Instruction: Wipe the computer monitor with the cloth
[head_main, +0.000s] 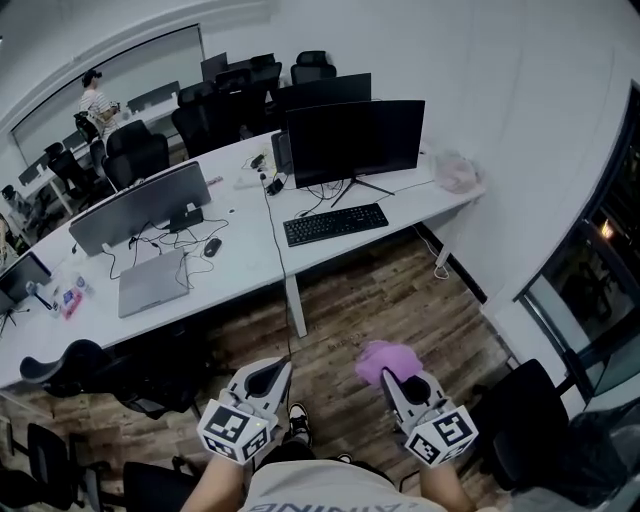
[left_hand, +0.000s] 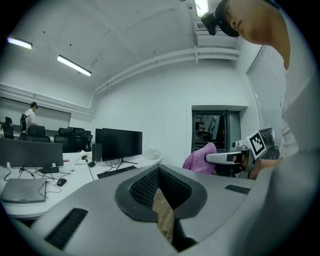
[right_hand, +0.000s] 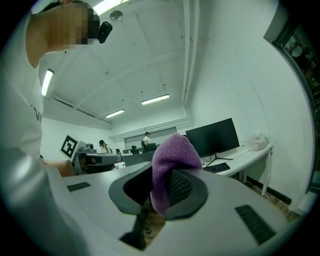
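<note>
**Cloth in the right tongs, monitor well ahead**

The right tongs (right_hand: 162, 192) were clenched on the purple cloth (right_hand: 172, 155), which bulged up out of the jaws in a soft wad. The left tongs (left_hand: 159, 171) were closed on nothing, just to the left of the right pair. The monitor (head_main: 355, 140) stood on the white table (head_main: 240, 270), well ahead of both tongs and beyond the keyboard (head_main: 335, 223). The cloth looked light, limp and knitted, likely to fold or slip if held by a thin edge. A grip deep in the bunch, leaving a padded face forward, seemed best. The screen probably wanted gentle pressure, since its slim stand could rock.
</note>
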